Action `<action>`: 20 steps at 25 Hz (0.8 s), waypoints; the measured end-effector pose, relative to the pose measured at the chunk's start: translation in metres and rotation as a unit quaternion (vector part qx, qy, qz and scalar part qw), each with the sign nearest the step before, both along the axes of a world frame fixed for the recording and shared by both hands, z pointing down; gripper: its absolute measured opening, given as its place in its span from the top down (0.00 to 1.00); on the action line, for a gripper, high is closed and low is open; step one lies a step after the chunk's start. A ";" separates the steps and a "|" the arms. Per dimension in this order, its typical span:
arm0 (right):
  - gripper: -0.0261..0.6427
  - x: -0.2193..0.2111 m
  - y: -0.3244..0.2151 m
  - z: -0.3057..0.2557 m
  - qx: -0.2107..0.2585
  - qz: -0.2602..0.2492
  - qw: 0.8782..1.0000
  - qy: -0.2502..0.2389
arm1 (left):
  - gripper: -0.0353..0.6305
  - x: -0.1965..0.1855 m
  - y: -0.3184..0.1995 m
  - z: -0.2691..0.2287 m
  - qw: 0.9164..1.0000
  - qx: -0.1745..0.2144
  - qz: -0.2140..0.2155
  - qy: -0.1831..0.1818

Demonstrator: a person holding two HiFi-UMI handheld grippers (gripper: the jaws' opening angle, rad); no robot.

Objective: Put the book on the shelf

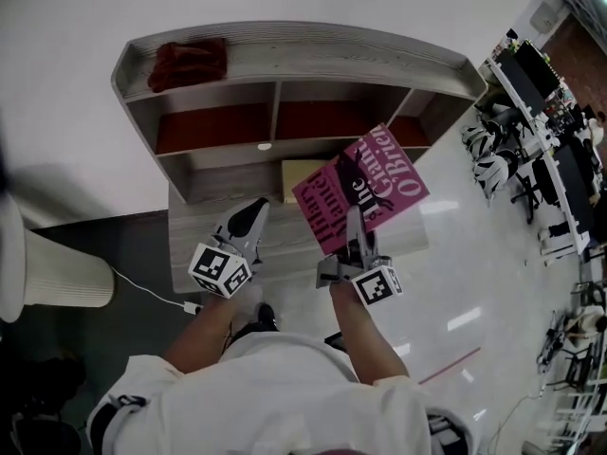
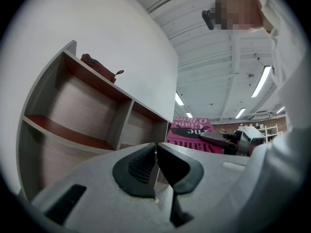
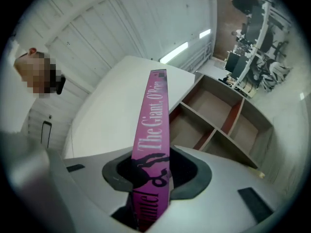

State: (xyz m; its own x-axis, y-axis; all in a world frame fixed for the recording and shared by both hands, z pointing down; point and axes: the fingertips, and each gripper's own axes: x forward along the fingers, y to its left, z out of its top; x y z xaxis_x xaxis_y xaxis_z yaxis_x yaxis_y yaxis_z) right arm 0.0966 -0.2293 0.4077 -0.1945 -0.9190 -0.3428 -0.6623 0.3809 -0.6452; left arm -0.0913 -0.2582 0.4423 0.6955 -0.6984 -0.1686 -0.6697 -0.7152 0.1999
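A pink book [image 1: 365, 183] with a black figure and white lettering on its cover is tilted in the air in front of the wooden shelf [image 1: 285, 50]. My right gripper [image 1: 354, 221] is shut on the book's near edge. In the right gripper view the book's spine [image 3: 154, 125] stands up between the pads, with the shelf's compartments [image 3: 218, 115] beyond it. My left gripper [image 1: 256, 207] is beside it to the left, shut and holding nothing. Its pads [image 2: 141, 166] meet in the left gripper view, which also shows the book [image 2: 192, 132] at the right.
A dark red bag [image 1: 190, 62] lies on the shelf's top at the left. A pale box [image 1: 302, 173] stands in a lower compartment. A white round column [image 1: 47, 273] and a cable with a plug [image 1: 190, 306] are on the floor at the left. Desks with equipment [image 1: 541, 112] stand at the right.
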 end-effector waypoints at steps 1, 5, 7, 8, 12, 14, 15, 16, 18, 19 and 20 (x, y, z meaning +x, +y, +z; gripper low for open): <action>0.74 0.002 -0.003 0.002 -0.001 0.002 1.000 -0.014 | 0.91 0.001 -0.002 0.003 1.000 -0.001 0.002 0.002; 0.74 0.009 -0.020 0.003 0.005 0.006 0.998 -0.060 | 0.91 0.008 -0.011 0.006 1.000 0.003 0.011 0.004; 0.74 0.014 -0.029 0.008 -0.002 0.009 0.996 -0.089 | 0.91 0.009 -0.015 0.004 1.000 0.004 0.012 0.005; 0.74 0.018 -0.033 0.012 -0.008 0.013 0.995 -0.101 | 0.91 0.010 -0.017 0.003 1.000 0.005 0.013 0.006; 0.74 0.029 -0.050 0.026 -0.031 0.026 0.989 -0.144 | 0.91 0.013 -0.022 0.002 1.000 0.005 0.013 0.005; 0.74 0.033 -0.059 0.033 -0.043 0.029 0.984 -0.170 | 0.91 0.012 -0.025 0.003 1.000 0.003 0.008 0.004; 0.74 0.035 -0.064 0.036 -0.047 0.029 0.982 -0.183 | 0.91 0.012 -0.026 0.004 1.000 0.002 0.005 0.004; 0.74 0.036 -0.069 0.038 -0.051 0.028 0.979 -0.195 | 0.91 0.012 -0.028 0.005 1.000 0.002 0.001 0.003; 0.74 0.039 -0.081 0.043 -0.060 0.025 0.973 -0.222 | 0.91 0.012 -0.032 0.005 1.000 0.001 -0.007 0.002; 0.74 0.039 -0.087 0.045 -0.066 0.022 0.969 -0.239 | 0.91 0.011 -0.033 0.005 1.000 0.000 -0.011 0.001; 0.74 0.038 -0.092 0.048 -0.071 0.019 0.964 -0.257 | 0.91 0.012 -0.035 0.005 1.000 -0.001 -0.015 0.001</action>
